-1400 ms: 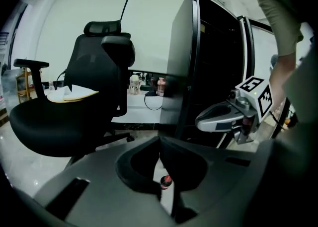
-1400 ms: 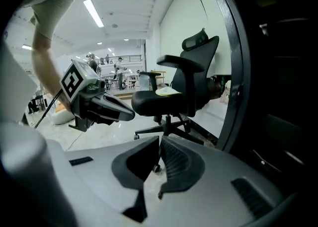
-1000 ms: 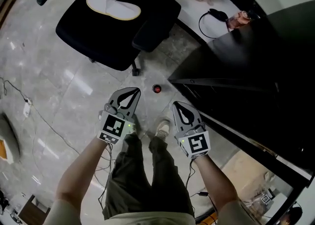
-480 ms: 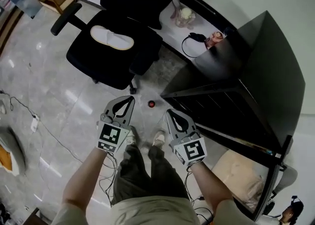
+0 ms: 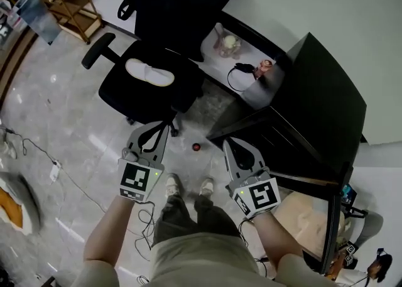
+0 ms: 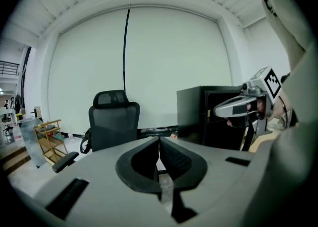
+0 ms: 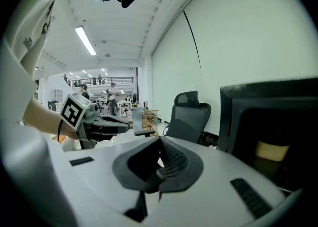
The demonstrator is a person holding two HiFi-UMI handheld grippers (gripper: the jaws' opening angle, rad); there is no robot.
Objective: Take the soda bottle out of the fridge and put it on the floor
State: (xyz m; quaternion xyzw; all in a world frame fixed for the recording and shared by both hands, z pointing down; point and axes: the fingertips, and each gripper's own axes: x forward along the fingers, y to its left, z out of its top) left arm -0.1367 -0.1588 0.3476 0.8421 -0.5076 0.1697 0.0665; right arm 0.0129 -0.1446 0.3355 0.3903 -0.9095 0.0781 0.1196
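Beside the black fridge (image 5: 314, 100) we hold the left gripper (image 5: 164, 127) and right gripper (image 5: 227, 143). Both have clenched, empty fingers.

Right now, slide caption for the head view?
Person beside a black fridge, left gripper and right gripper shut and empty, office chair ahead.

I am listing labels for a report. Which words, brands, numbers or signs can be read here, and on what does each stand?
No readable words, brands or numbers.
The black-and-white square marker on the left gripper: code pattern, no letters.
The square marker on the right gripper: pattern only.
The small pink object on the white desk: too small to read.
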